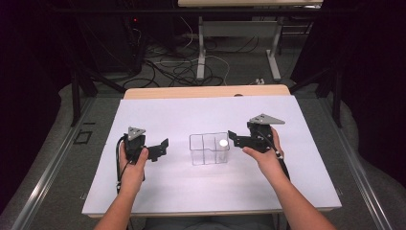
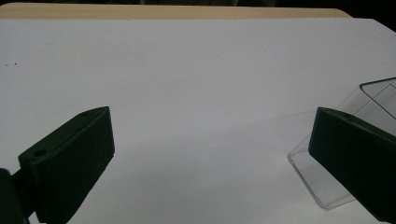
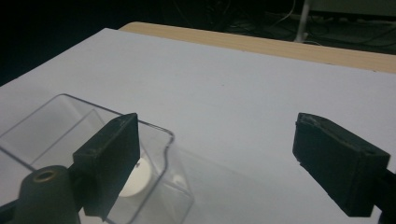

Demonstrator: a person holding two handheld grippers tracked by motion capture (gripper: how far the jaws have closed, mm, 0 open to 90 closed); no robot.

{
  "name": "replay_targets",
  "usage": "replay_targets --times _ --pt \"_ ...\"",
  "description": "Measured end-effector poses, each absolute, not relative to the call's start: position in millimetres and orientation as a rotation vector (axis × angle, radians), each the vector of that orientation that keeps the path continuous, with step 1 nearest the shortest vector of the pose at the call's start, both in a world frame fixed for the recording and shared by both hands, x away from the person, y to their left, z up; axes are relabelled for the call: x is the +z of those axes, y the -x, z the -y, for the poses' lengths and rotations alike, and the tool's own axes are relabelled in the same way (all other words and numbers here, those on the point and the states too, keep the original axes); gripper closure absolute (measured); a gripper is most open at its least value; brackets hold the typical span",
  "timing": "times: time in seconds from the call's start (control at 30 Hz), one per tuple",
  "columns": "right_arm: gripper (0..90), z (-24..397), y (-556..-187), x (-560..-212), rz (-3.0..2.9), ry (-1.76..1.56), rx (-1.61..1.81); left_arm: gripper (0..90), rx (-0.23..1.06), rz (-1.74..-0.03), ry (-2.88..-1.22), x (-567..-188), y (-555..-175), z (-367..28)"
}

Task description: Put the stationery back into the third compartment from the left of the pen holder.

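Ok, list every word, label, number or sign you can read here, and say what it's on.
None: no readable text anywhere.
The clear divided box, the white piece inside it, the white table sheet, the left gripper and the right gripper all look unmarked.

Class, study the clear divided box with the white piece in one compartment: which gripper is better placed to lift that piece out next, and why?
Probably the right gripper: jaws open, right beside the compartment of the clear box holding the white piece. The left gripper sits farther off.
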State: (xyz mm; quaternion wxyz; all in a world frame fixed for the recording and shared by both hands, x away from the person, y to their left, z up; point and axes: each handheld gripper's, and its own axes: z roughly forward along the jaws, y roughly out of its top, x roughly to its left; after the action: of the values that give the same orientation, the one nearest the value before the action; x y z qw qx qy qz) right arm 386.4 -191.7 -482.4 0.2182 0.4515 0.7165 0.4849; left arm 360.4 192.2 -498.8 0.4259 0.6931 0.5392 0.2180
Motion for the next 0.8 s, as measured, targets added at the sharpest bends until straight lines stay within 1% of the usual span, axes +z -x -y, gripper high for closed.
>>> replay_targets --times 0.17,0.57,0.8 --pt "0.5 209 -393 -487 -1.936 -1.346 1.282 0.3 0.547 -1.352 -1.736 -500 -361 -193" --pt "0.0 245 -403 -506 -1.88 -1.447 1.158 0.3 0.551 -1.37 -1.735 -505 -364 -198" --pt "0.0 256 -404 -518 -1.778 -1.568 1.136 0.3 0.547 -1.375 -1.749 -508 -365 -198"
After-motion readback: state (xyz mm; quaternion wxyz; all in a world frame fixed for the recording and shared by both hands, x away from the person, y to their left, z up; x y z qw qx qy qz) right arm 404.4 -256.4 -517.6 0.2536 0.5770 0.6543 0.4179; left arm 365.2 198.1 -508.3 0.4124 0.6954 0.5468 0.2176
